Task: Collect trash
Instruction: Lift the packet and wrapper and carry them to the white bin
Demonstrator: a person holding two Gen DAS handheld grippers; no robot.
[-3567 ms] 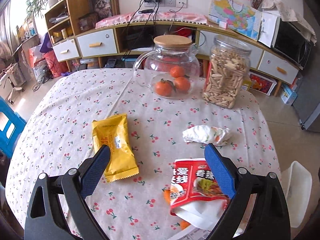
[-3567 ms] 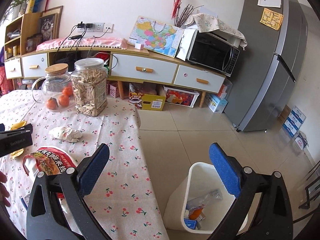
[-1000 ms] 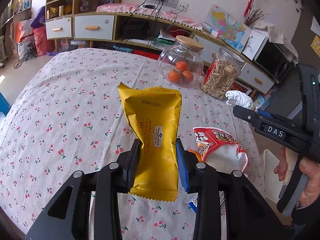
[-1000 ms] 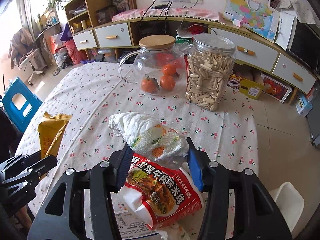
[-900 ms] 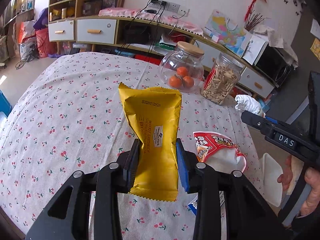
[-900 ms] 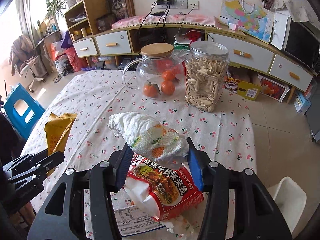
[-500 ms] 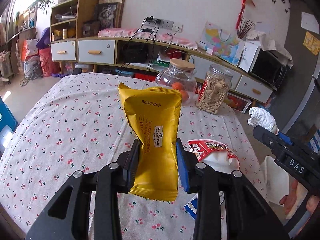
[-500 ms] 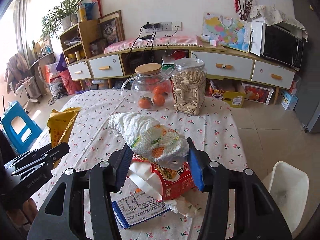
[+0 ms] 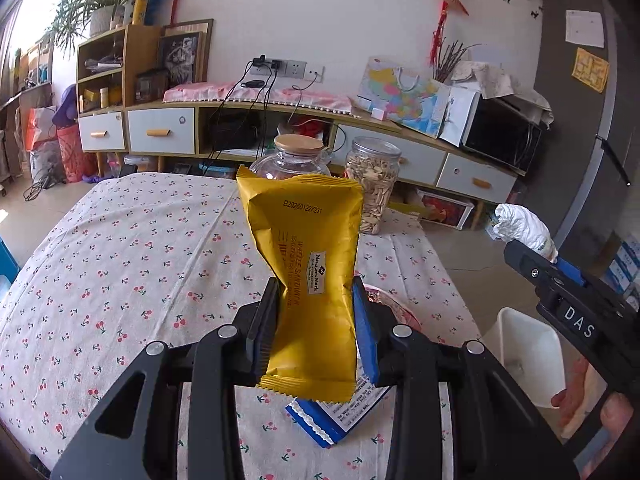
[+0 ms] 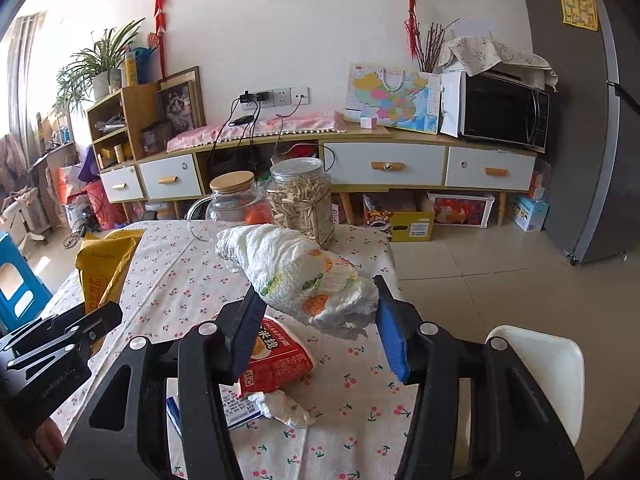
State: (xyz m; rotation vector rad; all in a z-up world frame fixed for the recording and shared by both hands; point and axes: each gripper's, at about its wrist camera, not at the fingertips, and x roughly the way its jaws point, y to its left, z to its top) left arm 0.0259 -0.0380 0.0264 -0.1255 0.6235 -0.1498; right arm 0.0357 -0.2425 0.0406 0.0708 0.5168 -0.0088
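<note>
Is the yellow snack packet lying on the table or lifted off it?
Lifted: the yellow snack packet stands upright, pinched in the left tongs above the table.

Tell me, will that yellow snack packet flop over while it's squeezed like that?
Probably not much. The yellow packet stands upright above the left gripper, so its film seems fairly stiff. It pinches in at the waist where the pads press, so it likely holds mostly air and is light. The glossy wrapper might slide if the grip loosens.

I see open floor right of my right gripper (image 10: 316,322), white bin (image 10: 552,364) just beside it. Ahead, seed jar (image 10: 301,200) and glass pot (image 10: 234,200) block; red packet (image 10: 276,356) lies under.
</note>
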